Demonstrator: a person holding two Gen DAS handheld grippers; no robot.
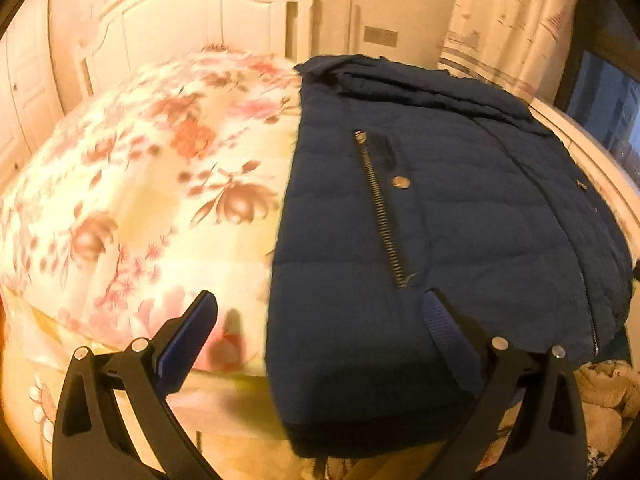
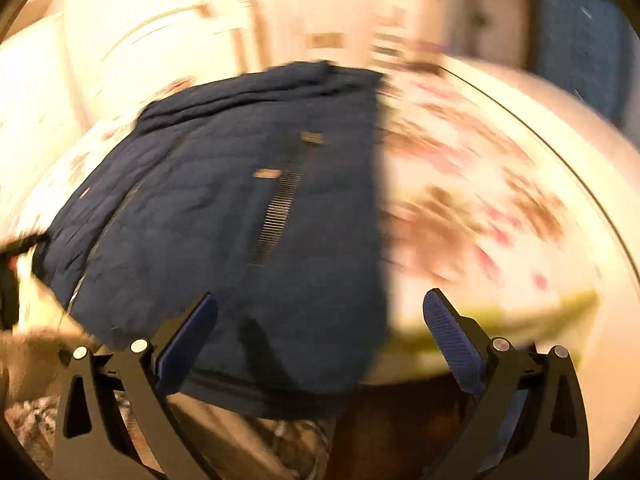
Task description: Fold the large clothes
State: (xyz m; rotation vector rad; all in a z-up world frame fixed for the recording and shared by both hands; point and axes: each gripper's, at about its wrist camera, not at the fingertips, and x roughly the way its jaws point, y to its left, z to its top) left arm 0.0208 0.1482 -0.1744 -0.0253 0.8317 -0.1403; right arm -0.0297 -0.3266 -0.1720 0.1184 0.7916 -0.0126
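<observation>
On the near part of the bed (image 1: 132,184), over a floral quilt (image 1: 168,152), a dark blue padded jacket (image 1: 460,208) is lying flat, its bottom hem hanging a little past the near edge of the mattress. It is already looking like a tidy rectangle, with layers stacked along its far edge, so the fold is probably well along.

Both grippers are hovering just above the near hem, spread wide and holding nothing. The left gripper (image 1: 320,316) is straddling the jacket's left edge; the right gripper (image 2: 320,316) is straddling the right edge in its own view, which is blurred by motion.

If another fold is wanted, the sensible way is taking each near corner through all layers at once, pinching deep enough that the puffy filling is not squeezing out, then lifting both corners together and carrying them level toward the far edge. Padded cloth is springy, so pressing the crease down afterward is likely to be needed.

A diagonal metal pocket zipper (image 1: 380,208) and a brass snap (image 1: 401,182) are sitting mid-panel, and the front zipper (image 1: 588,288) is running down the right side; any of them could snag a fingertip. Rumpled bedding (image 1: 604,392) is lying below the near right corner, crowding a low approach there. A white headboard (image 1: 192,16) and a curtain (image 1: 512,20) are standing far off, well apart from the work.
</observation>
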